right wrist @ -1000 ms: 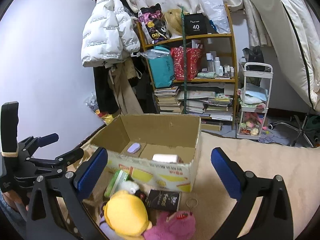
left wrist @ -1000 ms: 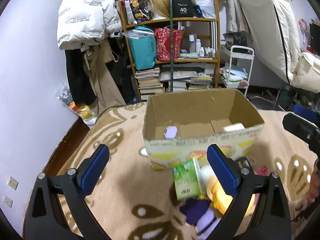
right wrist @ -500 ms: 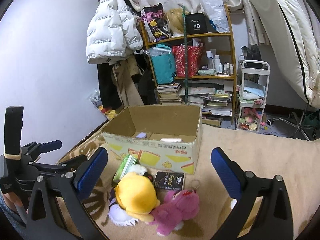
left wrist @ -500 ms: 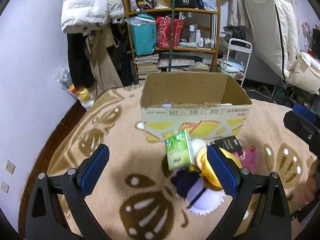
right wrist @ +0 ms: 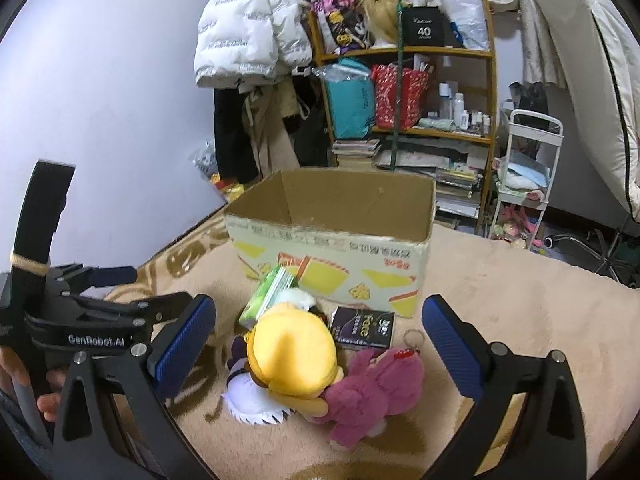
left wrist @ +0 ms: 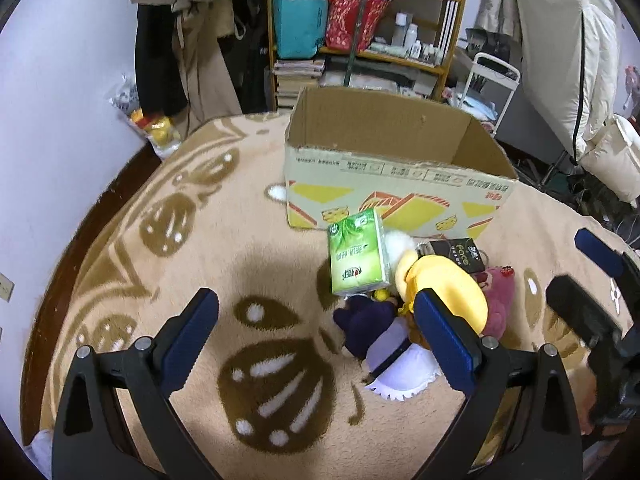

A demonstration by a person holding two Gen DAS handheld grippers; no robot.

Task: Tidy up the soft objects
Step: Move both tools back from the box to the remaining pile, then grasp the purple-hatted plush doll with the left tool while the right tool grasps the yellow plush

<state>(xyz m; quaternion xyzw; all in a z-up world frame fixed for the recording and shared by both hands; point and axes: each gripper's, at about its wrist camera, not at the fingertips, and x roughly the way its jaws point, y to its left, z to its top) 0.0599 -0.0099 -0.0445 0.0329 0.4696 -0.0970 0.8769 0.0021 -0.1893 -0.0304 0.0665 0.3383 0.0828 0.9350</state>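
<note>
- Yellow plush [right wrist: 294,354], pink plush [right wrist: 374,392], green tissue pack [left wrist: 357,258]: heaped before cardboard box [left wrist: 396,184], unsorted.
- Left gripper [left wrist: 316,344], right gripper [right wrist: 316,348]: spread wide, empty.

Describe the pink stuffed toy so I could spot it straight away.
Find the open cardboard box on the beige carpet. A small pile lies before it; the pink plush is at its right end, against the yellow-headed doll, the only furry magenta thing there.
</note>
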